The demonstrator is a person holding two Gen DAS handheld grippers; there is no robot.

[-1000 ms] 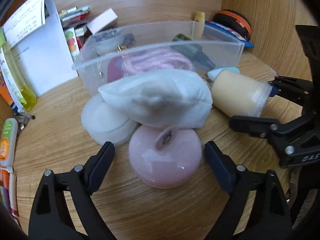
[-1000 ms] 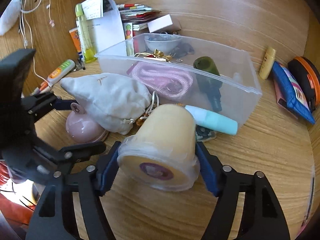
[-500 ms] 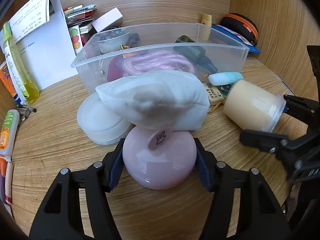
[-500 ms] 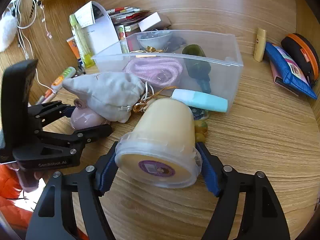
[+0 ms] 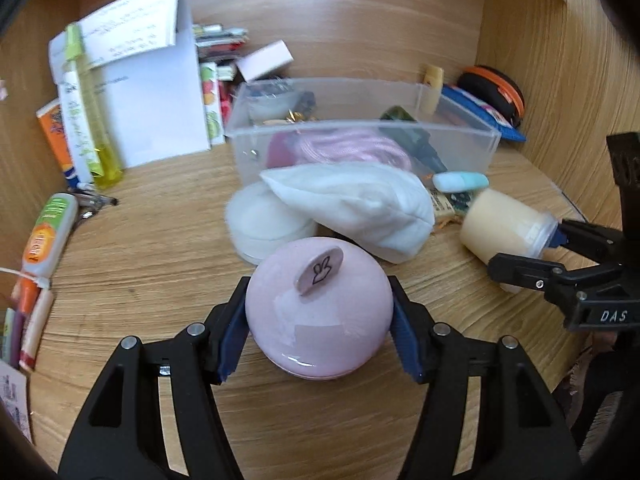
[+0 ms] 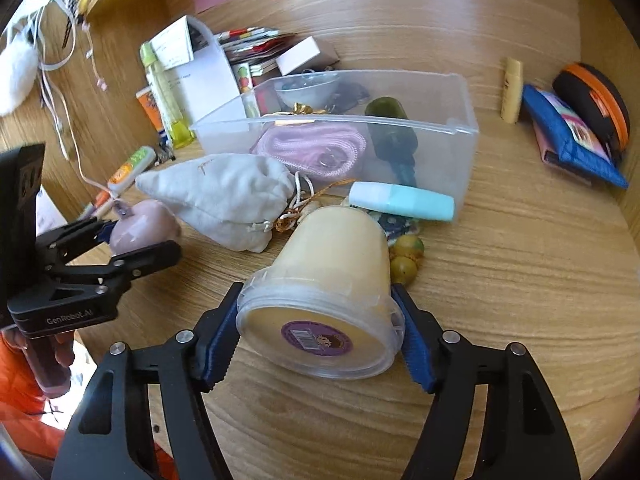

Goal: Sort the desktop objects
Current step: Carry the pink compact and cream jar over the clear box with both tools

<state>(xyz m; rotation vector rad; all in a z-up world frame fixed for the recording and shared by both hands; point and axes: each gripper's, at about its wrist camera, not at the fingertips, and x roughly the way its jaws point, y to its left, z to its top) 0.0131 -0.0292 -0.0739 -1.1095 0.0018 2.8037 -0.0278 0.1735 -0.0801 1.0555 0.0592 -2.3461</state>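
Note:
My left gripper [image 5: 319,334] is shut on a round pink jar [image 5: 318,312] with a rabbit mark on its lid tab, held just off the wooden desk. It also shows in the right wrist view [image 6: 138,228]. My right gripper [image 6: 318,338] is shut on a cream-coloured plastic tub [image 6: 324,292] lying on its side, lid end toward the camera. The tub also shows in the left wrist view [image 5: 508,228]. A clear plastic bin [image 6: 460,136] holding a pink cord, a dark green bottle and small items stands behind. A white cloth pouch [image 5: 360,208] lies in front of the bin.
A white round container [image 5: 260,228] sits beside the pouch. A mint-green tube [image 6: 400,200] and yellow-green beads [image 6: 406,256] lie by the bin. Papers, a yellow bottle [image 5: 92,120] and tubes stand left. A blue pouch [image 6: 568,136] and orange-black case [image 6: 596,100] lie right.
My left gripper closed on the pink jar and drew it out from under the white pouch. My right gripper, holding the cream tub, pulled back from the bin.

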